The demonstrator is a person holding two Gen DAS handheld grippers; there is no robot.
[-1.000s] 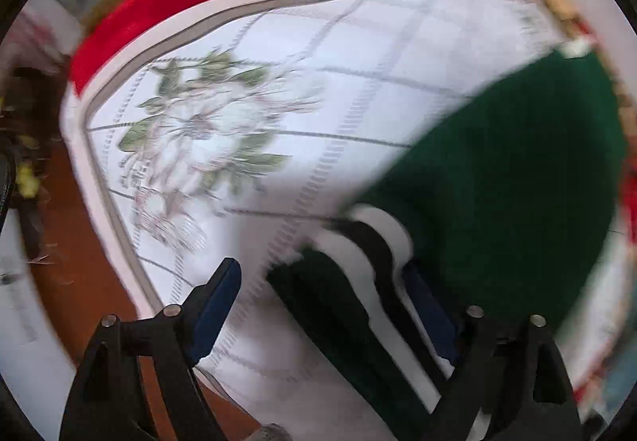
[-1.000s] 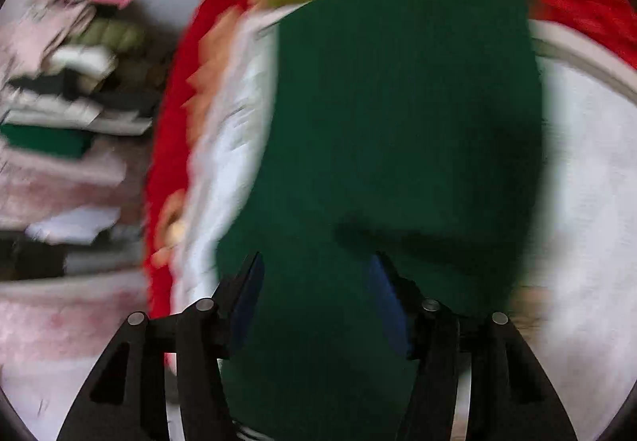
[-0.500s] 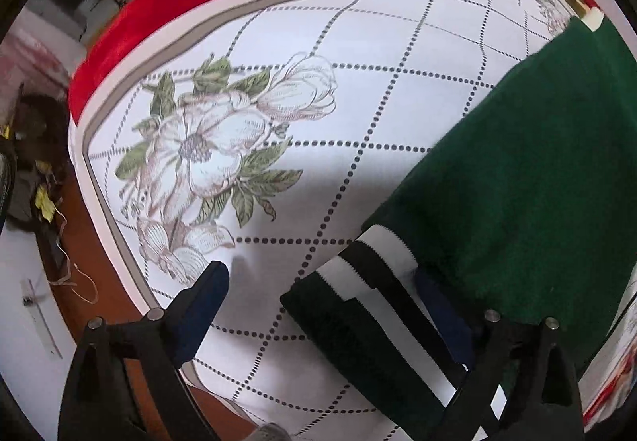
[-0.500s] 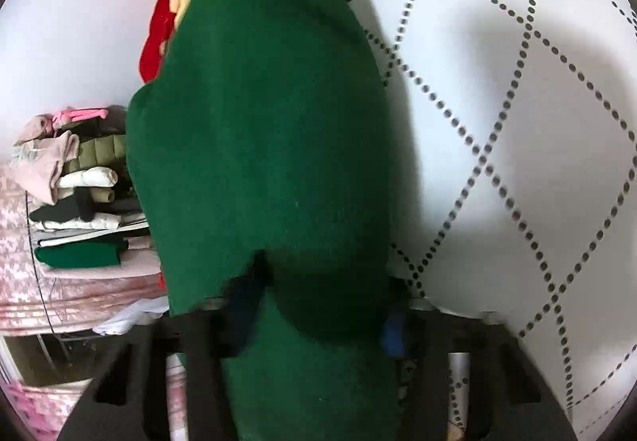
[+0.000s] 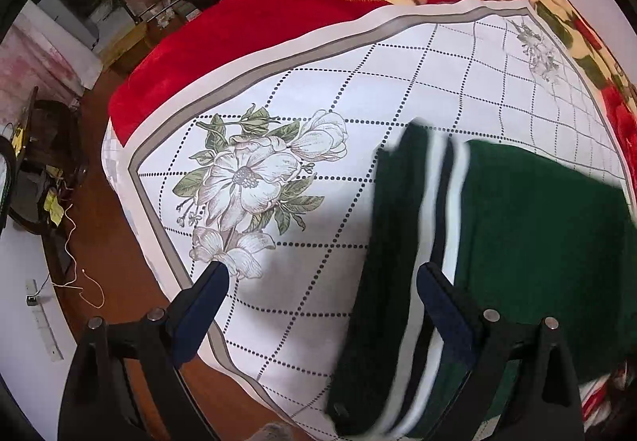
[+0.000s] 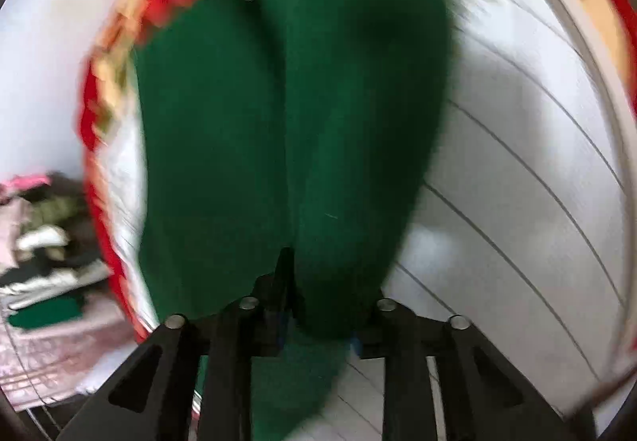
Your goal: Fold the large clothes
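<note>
- A dark green garment (image 5: 537,226) with a black-and-white striped band lies on a bed, near the white sheet's (image 5: 358,90) right edge.
- The sheet has a dotted grid and a flower print (image 5: 254,186) towards its left edge; a red blanket (image 5: 278,3) lies beyond its far edge.
- Left gripper (image 5: 322,281): jaws wide open, one finger over bare sheet, the other at the striped band.
- Right gripper (image 6: 318,305): view blurred; jaws narrowed around a bunched green fold (image 6: 350,122).
- Stacked clothes (image 6: 43,242) sit off the bed's left side.
</note>
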